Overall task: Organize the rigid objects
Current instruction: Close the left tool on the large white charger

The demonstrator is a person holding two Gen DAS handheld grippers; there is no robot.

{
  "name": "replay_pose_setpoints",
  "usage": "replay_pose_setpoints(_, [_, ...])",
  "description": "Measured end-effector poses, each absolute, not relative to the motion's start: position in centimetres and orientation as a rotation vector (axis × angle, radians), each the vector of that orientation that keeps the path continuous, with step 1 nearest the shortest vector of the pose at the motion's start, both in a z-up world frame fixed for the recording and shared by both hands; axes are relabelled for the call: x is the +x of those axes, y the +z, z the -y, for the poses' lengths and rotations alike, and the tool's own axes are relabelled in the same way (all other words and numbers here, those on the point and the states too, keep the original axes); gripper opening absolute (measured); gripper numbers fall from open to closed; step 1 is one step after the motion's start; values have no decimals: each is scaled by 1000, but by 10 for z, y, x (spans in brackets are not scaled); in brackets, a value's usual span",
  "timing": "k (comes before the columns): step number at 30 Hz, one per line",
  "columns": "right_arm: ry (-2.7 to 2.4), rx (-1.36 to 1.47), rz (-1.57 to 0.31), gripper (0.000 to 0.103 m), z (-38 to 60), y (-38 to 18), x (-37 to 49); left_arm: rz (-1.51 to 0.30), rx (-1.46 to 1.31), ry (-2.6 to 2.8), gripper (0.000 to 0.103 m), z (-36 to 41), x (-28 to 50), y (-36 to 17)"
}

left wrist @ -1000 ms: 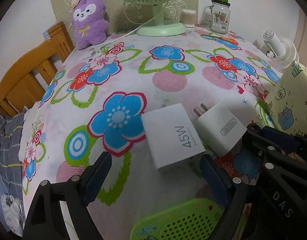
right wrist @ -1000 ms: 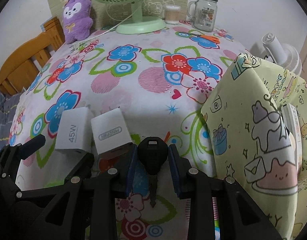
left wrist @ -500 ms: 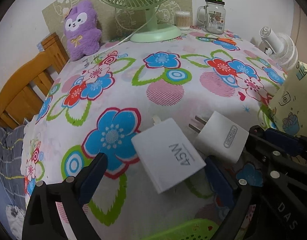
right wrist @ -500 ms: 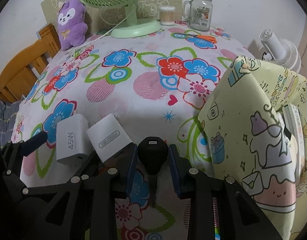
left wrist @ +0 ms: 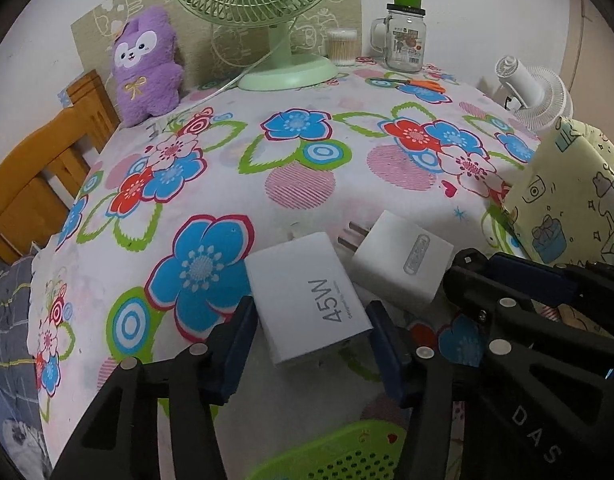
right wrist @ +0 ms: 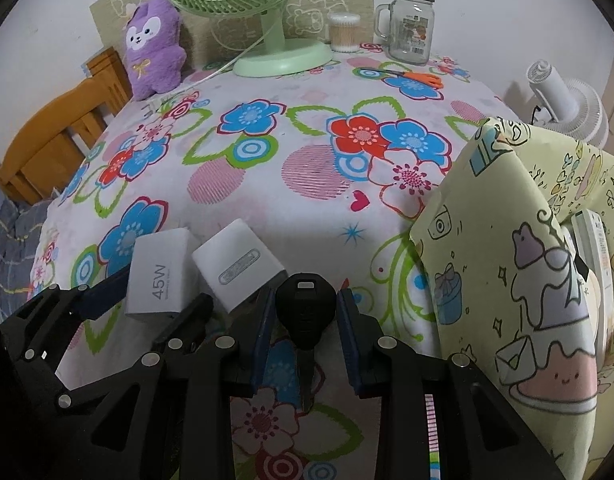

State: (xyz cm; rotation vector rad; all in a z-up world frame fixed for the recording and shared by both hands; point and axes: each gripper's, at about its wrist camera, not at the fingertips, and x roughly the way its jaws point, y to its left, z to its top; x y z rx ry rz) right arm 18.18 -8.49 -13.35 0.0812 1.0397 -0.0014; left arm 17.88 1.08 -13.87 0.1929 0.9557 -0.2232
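Observation:
A white 45W charger (left wrist: 307,298) lies on the flowered tablecloth between the two fingers of my left gripper (left wrist: 309,328), whose jaws stand against its sides. A second white charger (left wrist: 403,256) with metal prongs lies just to its right. Both chargers show in the right wrist view, the 45W charger (right wrist: 161,276) and the second charger (right wrist: 239,264). My right gripper (right wrist: 305,312) is shut on a black-headed key (right wrist: 305,308), blade pointing back toward the camera, held just above the cloth next to the second charger.
A green perforated basket (left wrist: 339,456) sits at the near edge. A yellow cartoon-print fabric box (right wrist: 519,264) stands at right. At the back are a green fan (left wrist: 285,68), purple plush (left wrist: 147,68), glass jar (left wrist: 405,36), cotton swabs and orange scissors (right wrist: 421,78). A wooden chair stands left.
My left gripper has closed in from wide open onto the sides of the 45W charger, which turned slightly. My right gripper has kept hold of the key and drifted a little.

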Motion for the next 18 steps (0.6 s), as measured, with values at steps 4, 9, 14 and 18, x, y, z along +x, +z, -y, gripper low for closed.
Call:
replay_pose_setpoints(4, [15,81,-1043,34,82,-133,175,-959,179,-213,55,-15,170,-138])
replay_pose_setpoints(9, [25,72,-1041,34,78,-130,166,-953,165,-207,54,-18,158,-134])
replay_pose_setpoints(14, [41,67,-1049,34,76,-129,153,-960,148,-209,54,-21,143,-133])
replay_pose_setpoints(18, [47,66,-1044,34,75,-126,143,-955,137,-200,54,-22,132,-130])
